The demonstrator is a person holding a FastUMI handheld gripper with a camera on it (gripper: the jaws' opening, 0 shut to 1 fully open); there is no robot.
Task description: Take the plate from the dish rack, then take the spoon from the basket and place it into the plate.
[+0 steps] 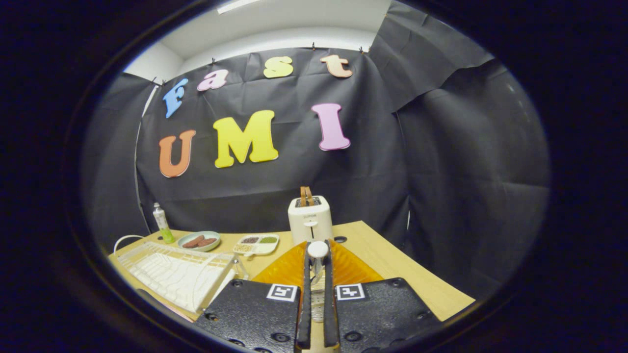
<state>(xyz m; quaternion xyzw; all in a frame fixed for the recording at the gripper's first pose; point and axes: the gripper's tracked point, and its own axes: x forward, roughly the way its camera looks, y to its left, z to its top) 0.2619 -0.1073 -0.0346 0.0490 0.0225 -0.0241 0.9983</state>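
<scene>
My gripper (318,259) is shut on a white spoon (318,249), both fingers pressing its sides. The spoon's round end sticks out just past the fingertips, and the rest of it runs back between the fingers. Directly under and ahead of the fingers lies the orange ribbed plate (287,268) on the wooden table, showing on both sides of the fingers. The spoon is held above the plate; I cannot tell whether it touches it. The white dish rack (176,274) stands to the left of the fingers.
A white toaster (310,219) with bread slices stands just beyond the plate. Farther left sit a divided snack tray (256,243), a small green dish with sausages (198,240) and a green-bottomed bottle (162,223). The table's right edge (417,274) runs close by.
</scene>
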